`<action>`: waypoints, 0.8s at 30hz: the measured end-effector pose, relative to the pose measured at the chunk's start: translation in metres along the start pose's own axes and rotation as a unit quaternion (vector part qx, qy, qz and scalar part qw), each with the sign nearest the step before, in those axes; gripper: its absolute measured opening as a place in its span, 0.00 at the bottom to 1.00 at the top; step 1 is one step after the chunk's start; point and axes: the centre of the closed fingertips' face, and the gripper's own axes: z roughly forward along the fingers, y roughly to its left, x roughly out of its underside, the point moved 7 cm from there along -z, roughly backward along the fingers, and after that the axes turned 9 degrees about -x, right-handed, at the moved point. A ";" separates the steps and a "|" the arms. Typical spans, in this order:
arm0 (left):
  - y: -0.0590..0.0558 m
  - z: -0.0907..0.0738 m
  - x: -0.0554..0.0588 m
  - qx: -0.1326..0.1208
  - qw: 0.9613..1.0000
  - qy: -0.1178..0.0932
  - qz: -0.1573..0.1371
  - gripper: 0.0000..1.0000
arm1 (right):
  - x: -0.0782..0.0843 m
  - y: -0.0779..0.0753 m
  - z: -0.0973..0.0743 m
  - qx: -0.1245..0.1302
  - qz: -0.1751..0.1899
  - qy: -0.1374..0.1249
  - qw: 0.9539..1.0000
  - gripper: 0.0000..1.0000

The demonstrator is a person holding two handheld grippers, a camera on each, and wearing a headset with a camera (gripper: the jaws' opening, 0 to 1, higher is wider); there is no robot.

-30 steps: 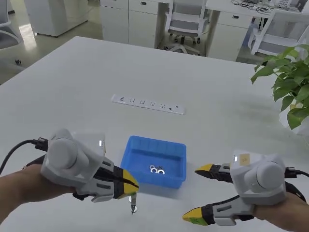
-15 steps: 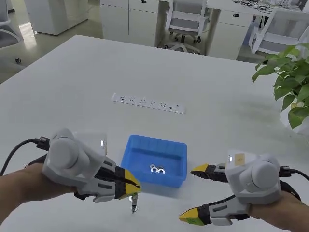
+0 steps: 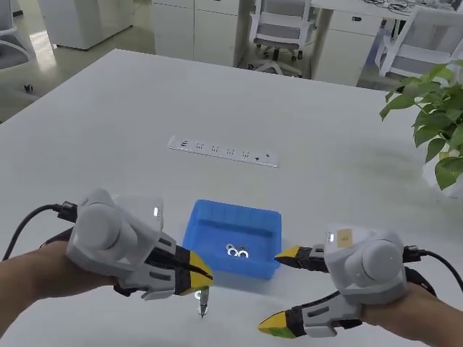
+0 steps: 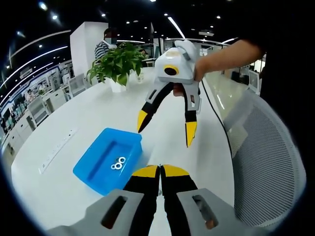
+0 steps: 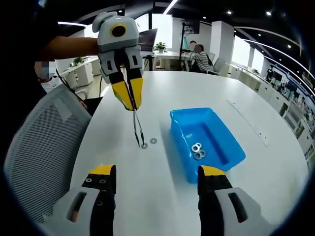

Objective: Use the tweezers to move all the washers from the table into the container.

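Note:
My left gripper (image 3: 205,275) is shut on thin metal tweezers (image 3: 202,305) that point down at the table just in front of the blue container (image 3: 199,230). In the right gripper view the tweezers (image 5: 137,129) hang from the left gripper (image 5: 129,93), with their tips at one of two washers (image 5: 143,145) lying on the table; the other washer (image 5: 153,141) is beside it. More washers (image 3: 236,252) lie inside the container (image 5: 224,137). My right gripper (image 3: 278,290) stands open with nothing in it, right of the container.
A white power strip (image 3: 221,152) lies on the table beyond the container. A potted plant (image 3: 438,123) stands at the right edge. Office chairs and desks are behind the table, and a mesh chair (image 5: 44,152) sits close to its near edge.
My right gripper has drifted a little left toward the container. The left gripper with the tweezers has stayed nearly still.

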 end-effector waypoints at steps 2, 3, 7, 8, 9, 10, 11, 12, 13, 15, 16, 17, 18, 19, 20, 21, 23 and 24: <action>0.001 0.000 0.000 -0.001 1.000 -0.001 0.000 0.05 | 0.001 0.000 0.000 -0.001 0.000 0.001 1.000 0.68; 0.001 0.001 0.000 -0.001 1.000 -0.001 -0.001 0.05 | 0.001 0.000 0.000 -0.001 -0.001 0.002 1.000 0.68; 0.000 0.001 0.001 0.001 1.000 0.000 0.000 0.05 | 0.002 0.000 0.000 -0.003 0.000 0.002 1.000 0.68; 0.000 0.001 0.001 0.000 1.000 0.000 0.000 0.05 | 0.002 0.001 0.001 -0.003 0.000 0.001 1.000 0.68; 0.000 0.001 0.001 0.000 1.000 0.000 0.000 0.05 | 0.002 0.001 0.001 -0.004 0.000 0.001 1.000 0.68; 0.000 0.001 0.001 0.000 1.000 0.000 0.000 0.05 | 0.002 0.002 0.002 -0.006 0.000 0.002 1.000 0.68; 0.001 0.001 0.002 0.000 1.000 0.001 0.001 0.05 | 0.002 0.002 0.003 -0.007 -0.001 0.003 1.000 0.68; 0.001 0.001 0.001 0.001 1.000 0.001 0.001 0.05 | 0.001 0.002 0.004 -0.010 -0.004 0.003 1.000 0.67; 0.001 0.001 0.001 0.001 1.000 0.001 0.001 0.05 | 0.001 0.002 0.005 -0.012 -0.005 0.002 1.000 0.67; 0.000 0.001 0.001 0.001 1.000 0.001 0.000 0.05 | -0.002 0.003 0.008 -0.017 -0.011 0.002 1.000 0.65; 0.000 0.001 0.001 0.002 1.000 0.001 -0.001 0.05 | -0.005 0.003 0.011 -0.022 -0.017 0.000 1.000 0.65; 0.000 0.001 0.001 0.002 1.000 0.001 0.000 0.05 | -0.006 0.003 0.013 -0.024 -0.019 0.000 1.000 0.64; 0.000 0.001 0.001 0.002 1.000 0.001 -0.001 0.05 | -0.007 0.002 0.015 -0.027 -0.021 -0.001 0.999 0.63; 0.000 0.001 0.001 0.002 1.000 0.001 -0.001 0.05 | -0.010 0.002 0.017 -0.029 -0.024 -0.002 0.999 0.62; 0.000 0.001 0.001 0.003 1.000 0.001 -0.001 0.05 | -0.011 0.001 0.019 -0.031 -0.027 -0.003 0.999 0.61; -0.001 0.001 0.000 0.003 1.000 0.001 -0.001 0.05 | -0.013 0.001 0.022 -0.034 -0.029 -0.003 0.999 0.61; -0.002 0.001 0.000 0.004 1.000 0.001 -0.001 0.05 | -0.015 0.001 0.026 -0.042 -0.035 -0.003 0.998 0.58; -0.002 0.001 0.000 0.004 1.000 0.001 0.000 0.05 | -0.016 0.001 0.028 -0.045 -0.037 -0.003 0.998 0.57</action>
